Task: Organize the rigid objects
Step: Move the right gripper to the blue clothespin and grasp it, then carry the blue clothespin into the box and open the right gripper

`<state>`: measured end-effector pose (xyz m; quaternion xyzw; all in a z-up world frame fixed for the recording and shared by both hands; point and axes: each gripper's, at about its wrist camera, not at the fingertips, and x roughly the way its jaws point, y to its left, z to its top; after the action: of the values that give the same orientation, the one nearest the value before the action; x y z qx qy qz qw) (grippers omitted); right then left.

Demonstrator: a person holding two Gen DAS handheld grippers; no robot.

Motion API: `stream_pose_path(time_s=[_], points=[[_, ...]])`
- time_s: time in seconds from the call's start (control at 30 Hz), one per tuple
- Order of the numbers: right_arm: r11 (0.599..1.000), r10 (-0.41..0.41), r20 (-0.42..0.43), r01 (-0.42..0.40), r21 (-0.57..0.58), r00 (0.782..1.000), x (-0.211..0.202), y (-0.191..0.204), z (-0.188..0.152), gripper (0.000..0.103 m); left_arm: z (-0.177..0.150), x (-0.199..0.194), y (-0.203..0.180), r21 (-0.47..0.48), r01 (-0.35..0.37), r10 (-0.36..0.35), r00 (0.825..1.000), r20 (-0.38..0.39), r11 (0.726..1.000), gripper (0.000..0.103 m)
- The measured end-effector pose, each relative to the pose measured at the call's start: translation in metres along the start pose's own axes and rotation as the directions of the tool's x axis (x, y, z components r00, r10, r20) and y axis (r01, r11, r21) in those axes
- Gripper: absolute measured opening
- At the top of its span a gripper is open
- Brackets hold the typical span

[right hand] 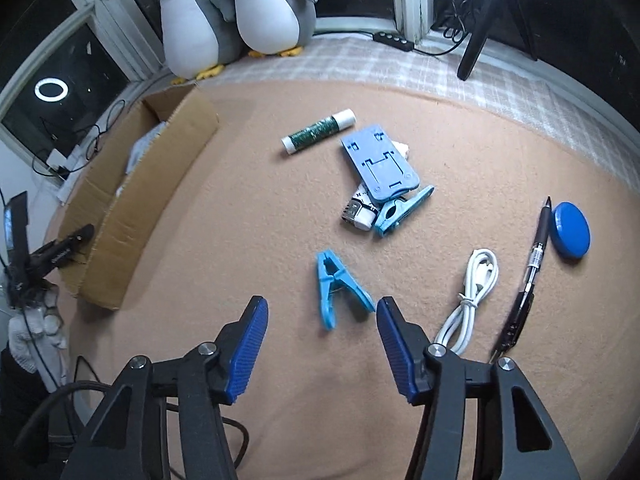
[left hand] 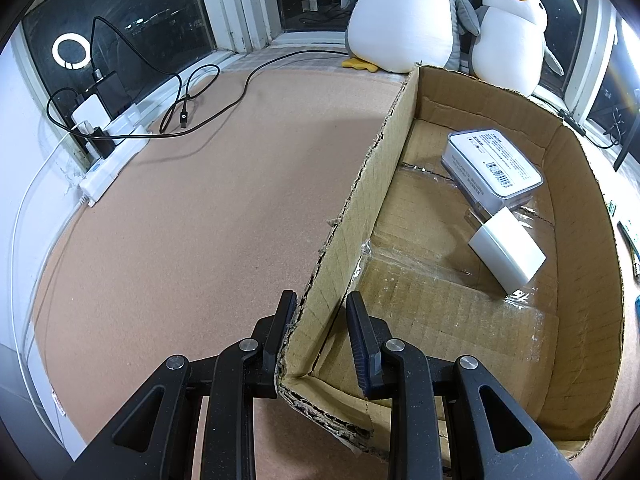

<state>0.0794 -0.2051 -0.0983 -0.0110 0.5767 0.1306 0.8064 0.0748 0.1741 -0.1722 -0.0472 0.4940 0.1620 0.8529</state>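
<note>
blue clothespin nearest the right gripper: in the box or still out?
Out. The light blue plastic clothespin lies flat on the tan mat, well clear of the brown cardboard box.

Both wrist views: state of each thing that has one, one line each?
left gripper: shut on the box wall
right gripper: open, nothing between the pads
box: open-topped, holds case and charger
case: lying flat in box, closed
charger: in box, tilted
near clip: loose on the mat, closed
far clip: partly under stand
stand: folded flat, atop pile
cable: coiled, tied
glue stick: capped, lying down
pen: lying flat
</note>
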Motion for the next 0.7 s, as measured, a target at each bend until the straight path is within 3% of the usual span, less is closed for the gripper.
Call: stream_pose_path(time_s=[0.17,0.4,0.47,0.7], points=[[0.998,-0.043,-0.022,0.042,-0.048,0.999,0.019,-0.002,0.003,0.052,0.0,0.0,0.0,0.0,0.0,0.0,1.0,0.0,1.0,0.028],[0.992,-0.087,-0.061,0.081,-0.096,0.994,0.035,0.004,0.004,0.037,0.0,0.0,0.0,0.0,0.0,0.0,1.0,0.001,1.0,0.028],[0.991,-0.094,-0.061,0.087,-0.098,0.994,0.034,0.006,0.003,0.028,0.0,0.0,0.0,0.001,0.0,0.0,1.0,0.0,1.0,0.028],[0.994,-0.086,-0.053,0.082,-0.078,0.995,0.032,0.005,0.005,0.027,0.0,0.0,0.0,0.001,-0.001,0.001,1.0,0.001,1.0,0.028]])
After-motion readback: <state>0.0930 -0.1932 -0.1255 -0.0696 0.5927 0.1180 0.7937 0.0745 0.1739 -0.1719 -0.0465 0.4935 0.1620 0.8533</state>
